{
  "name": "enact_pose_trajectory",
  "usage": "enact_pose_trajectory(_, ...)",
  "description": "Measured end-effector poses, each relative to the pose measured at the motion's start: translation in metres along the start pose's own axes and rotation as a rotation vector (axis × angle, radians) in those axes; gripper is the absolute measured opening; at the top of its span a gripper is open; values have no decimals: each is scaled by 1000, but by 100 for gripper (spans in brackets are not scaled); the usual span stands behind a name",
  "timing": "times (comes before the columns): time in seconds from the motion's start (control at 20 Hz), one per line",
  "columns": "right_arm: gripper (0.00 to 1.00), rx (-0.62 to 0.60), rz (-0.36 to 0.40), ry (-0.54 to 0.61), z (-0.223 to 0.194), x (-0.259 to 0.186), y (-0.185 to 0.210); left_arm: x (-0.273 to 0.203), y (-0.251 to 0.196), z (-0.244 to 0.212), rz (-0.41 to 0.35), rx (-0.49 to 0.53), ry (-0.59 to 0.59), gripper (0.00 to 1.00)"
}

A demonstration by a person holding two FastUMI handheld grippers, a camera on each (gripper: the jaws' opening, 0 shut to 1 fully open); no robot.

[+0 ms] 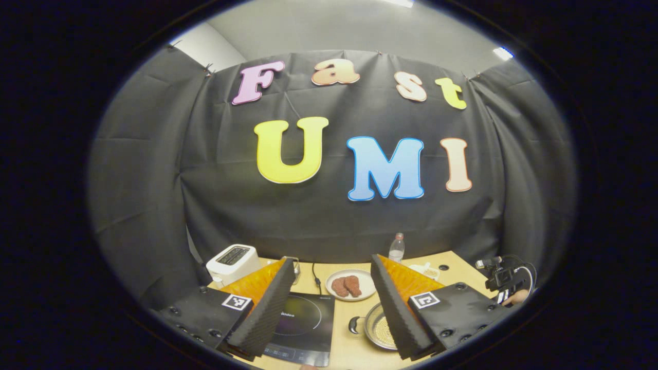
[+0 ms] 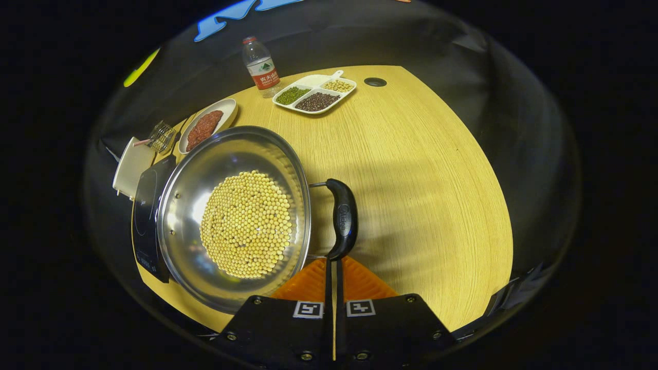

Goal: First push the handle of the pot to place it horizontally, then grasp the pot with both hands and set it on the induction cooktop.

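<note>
A steel pot (image 2: 236, 216) with yellow beans in its bottom stands on the wooden table (image 2: 411, 169). Its black side handle (image 2: 343, 218) is on the pot's right in the right gripper view. My right gripper (image 2: 334, 263) is shut, its tips right at the near end of that handle, with nothing between the fingers. The black induction cooktop (image 2: 146, 221) lies just left of the pot. My left gripper (image 1: 333, 262) hangs open and wide above the table, over the cooktop (image 1: 303, 324) and the pot (image 1: 378, 326), whose other handle (image 1: 354, 325) faces the cooktop.
A plate of meat (image 2: 205, 126), a divided dish of beans (image 2: 314, 95) and a water bottle (image 2: 261, 67) stand at the back. A white toaster (image 1: 232, 263) sits behind the cooktop. Bare table lies right of the pot.
</note>
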State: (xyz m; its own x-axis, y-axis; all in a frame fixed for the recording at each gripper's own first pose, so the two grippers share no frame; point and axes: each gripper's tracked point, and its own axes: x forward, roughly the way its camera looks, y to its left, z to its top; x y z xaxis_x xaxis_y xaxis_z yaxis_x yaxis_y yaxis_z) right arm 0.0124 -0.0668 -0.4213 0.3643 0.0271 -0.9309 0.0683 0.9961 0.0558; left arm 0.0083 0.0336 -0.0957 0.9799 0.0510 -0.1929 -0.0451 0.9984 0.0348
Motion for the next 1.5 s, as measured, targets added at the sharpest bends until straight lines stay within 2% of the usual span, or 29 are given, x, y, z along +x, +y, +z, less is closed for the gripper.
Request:
enact_pose_trajectory(0.4,2,-46,-13,-22,16,8,-5,6,-14,-36,-31,-4,56,94)
enact_pose_trajectory(0.6,2,-45,3,-44,15,1,-5,11,-21,-48,-48,-12,72,94)
enact_pose_trajectory(0.65,2,-57,-16,-54,14,-4,-10,12,-23,-50,-54,-13,75,94)
enact_pose_trajectory(0.7,2,-73,-37,-85,15,-9,-16,13,-25,-54,-61,-14,76,96)
enact_pose_trajectory(0.75,2,-84,-38,-119,18,-18,-17,13,-28,-57,-66,-14,77,94)
enact_pose_trajectory(0.85,2,-98,-15,-199,23,-37,-13,16,-34,-65,-83,-18,79,99)
enact_pose_trajectory(0.9,13,-104,7,-244,28,-49,-7,16,-38,-69,-94,-21,80,99)
enact_pose_trajectory(0.95,23,-116,19,-286,32,-61,-4,17,-41,-71,-100,-24,79,94)
enact_pose_trajectory(1.0,52,-129,15,-340,38,-70,-4,19,-41,-75,-92,-27,74,97)
enact_pose_trajectory(1.05,71,-140,1,-397,45,-80,-6,22,-40,-77,-80,-30,69,97)
enact_pose_trajectory(1.1,84,-149,-3,-444,51,-88,-5,25,-40,-83,-71,-38,68,97)
enact_pose_trajectory(1.3,87,-156,5,-573,61,-107,-1,39,-54,-115,-100,-57,113,99)
enact_pose_trajectory(1.45,87,-168,-4,-601,61,-103,-2,55,-60,-151,-118,-44,174,94)
enact_pose_trajectory(1.5,87,-164,5,-601,60,-98,-1,61,-65,-164,-127,-44,195,97)
